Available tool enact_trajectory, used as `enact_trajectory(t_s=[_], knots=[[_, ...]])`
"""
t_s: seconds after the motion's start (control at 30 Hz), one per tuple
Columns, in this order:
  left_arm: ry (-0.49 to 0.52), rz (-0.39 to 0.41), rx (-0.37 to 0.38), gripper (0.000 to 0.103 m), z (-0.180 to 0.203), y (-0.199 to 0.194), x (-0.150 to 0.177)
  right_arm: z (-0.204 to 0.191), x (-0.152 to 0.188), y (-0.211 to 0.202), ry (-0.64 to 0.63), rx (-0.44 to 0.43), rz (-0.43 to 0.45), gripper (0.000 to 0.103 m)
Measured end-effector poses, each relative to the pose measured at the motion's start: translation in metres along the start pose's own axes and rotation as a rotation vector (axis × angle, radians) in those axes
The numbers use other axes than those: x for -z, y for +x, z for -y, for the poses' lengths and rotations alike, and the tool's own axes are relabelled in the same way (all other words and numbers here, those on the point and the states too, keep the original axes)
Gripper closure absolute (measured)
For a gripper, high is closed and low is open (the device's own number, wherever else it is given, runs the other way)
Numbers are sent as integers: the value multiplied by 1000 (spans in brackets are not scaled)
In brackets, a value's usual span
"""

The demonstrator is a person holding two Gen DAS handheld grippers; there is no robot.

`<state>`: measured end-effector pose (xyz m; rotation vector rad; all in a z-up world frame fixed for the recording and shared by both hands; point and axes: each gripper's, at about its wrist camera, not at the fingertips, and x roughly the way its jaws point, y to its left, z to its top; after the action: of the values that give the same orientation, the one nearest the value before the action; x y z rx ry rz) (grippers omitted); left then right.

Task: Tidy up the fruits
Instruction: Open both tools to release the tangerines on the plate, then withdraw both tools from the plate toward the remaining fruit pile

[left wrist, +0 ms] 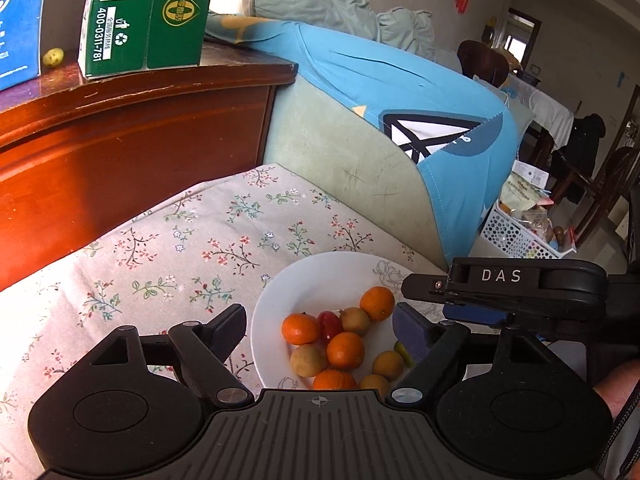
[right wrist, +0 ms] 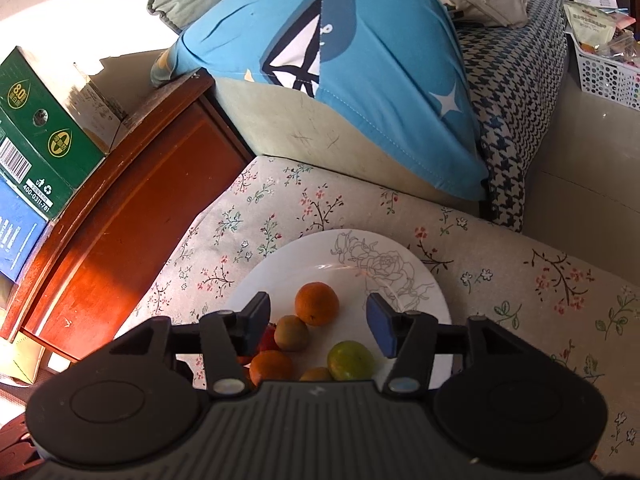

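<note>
A white plate (left wrist: 320, 280) (right wrist: 400, 272) with a drawn rose rests on a floral cloth (left wrist: 180, 248). It holds several small fruits: oranges (left wrist: 345, 350) (right wrist: 316, 304), brownish-yellow ones (left wrist: 308, 360) (right wrist: 293, 333), a red one (left wrist: 329, 324) and a green-yellow one (right wrist: 351, 360). My left gripper (left wrist: 320, 330) hovers open over the plate's near side, with nothing between its pads. My right gripper (right wrist: 320, 322) is also open above the fruit, its pads touching none. In the left wrist view the right gripper (left wrist: 432, 296) comes in from the right, over the plate's rim.
A wooden cabinet (left wrist: 120, 140) stands to the left with a green carton (left wrist: 144, 20) and one small yellow-green fruit (left wrist: 53, 57) on top. Behind the cloth are a sofa arm and a blue cushion (left wrist: 400, 92). A white perforated basket (left wrist: 516, 236) sits on the floor at right.
</note>
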<state>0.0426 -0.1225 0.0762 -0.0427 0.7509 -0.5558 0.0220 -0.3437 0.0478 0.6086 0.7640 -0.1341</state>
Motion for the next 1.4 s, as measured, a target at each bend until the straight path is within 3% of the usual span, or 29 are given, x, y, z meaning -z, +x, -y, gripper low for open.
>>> enact_trajectory(t_s=[0.17,0.33,0.87,1.13,1.23,1.4], knots=[[-22,-1,-20,19,-9,-19,4,-9,5,-12,-36,4,9,35],[-54,-9,-46,18,-21,-37,14,-17,15,-25,-51,-12,15,33],[-121,-4,-131,18,-55,-77,49,-39,64,-65,-126,-62,22,33],[-160,-17,-178,18,-79,-86,66,-52,93,-70,-195,-107,-21,33],[-163,-14,-185,18,-85,-88,69,-60,105,-66,-243,-118,-41,37],[-157,-16,-186,18,-93,-90,75,-64,121,-53,-252,-142,-112,53]])
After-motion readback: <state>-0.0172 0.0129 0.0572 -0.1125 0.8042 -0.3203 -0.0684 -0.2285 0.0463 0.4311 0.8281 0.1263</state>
